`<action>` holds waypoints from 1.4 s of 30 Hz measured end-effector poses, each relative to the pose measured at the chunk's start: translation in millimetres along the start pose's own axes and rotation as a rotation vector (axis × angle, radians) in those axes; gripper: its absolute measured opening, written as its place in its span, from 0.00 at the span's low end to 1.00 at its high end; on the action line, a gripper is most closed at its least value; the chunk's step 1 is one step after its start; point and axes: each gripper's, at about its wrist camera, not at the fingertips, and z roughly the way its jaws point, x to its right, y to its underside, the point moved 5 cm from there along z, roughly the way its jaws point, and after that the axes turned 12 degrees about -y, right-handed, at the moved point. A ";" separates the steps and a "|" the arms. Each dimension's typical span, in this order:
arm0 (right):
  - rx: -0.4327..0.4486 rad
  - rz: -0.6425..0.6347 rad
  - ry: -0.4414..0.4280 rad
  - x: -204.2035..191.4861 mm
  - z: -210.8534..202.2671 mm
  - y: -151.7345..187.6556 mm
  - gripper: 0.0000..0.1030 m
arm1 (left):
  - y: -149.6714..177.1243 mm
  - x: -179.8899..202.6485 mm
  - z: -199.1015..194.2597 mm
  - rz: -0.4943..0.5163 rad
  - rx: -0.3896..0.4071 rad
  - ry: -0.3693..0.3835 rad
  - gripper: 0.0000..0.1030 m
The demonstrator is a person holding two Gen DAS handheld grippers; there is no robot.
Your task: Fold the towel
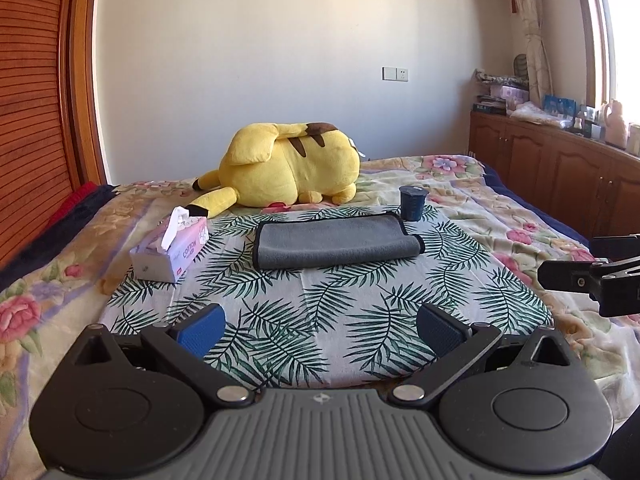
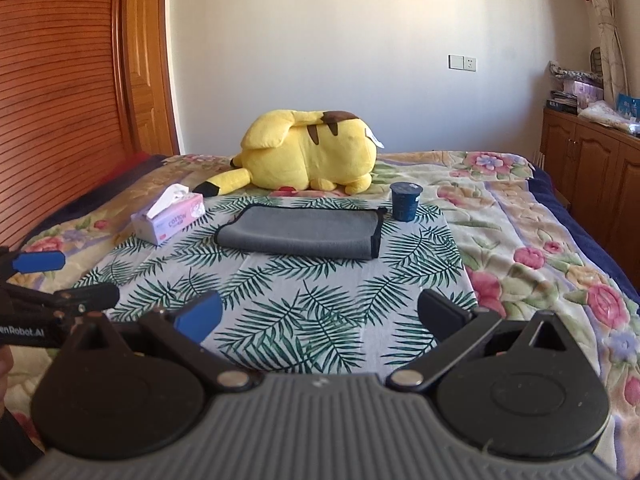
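Bed (image 1: 460, 208) carries a leaf-print cloth (image 1: 312, 320) as my work surface; gray towel (image 1: 336, 242) lies on it, apparently folded once, between tissue box (image 1: 170, 252) and cup (image 1: 412, 202). Both tongs, left (image 1: 320, 330) and right (image 2: 320, 316), hover released, empty, well short of it.

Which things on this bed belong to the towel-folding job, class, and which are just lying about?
Belong to the job:
- grey cloth towel with black edging
- left gripper, open
- right gripper, open

Just lying about:
- yellow plush toy
- pink tissue box
- dark blue cup
- palm-leaf printed cloth
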 end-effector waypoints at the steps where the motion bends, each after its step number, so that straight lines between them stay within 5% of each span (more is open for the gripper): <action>1: 0.001 -0.003 0.003 0.4 0.1 1.5 1.00 | 1.5 -0.8 -0.2 -0.001 0.002 -0.004 0.84; 42: 0.092 -0.018 0.065 5.8 -8.5 20.2 1.00 | 11.4 -1.2 -10.3 -0.008 0.085 -0.026 0.84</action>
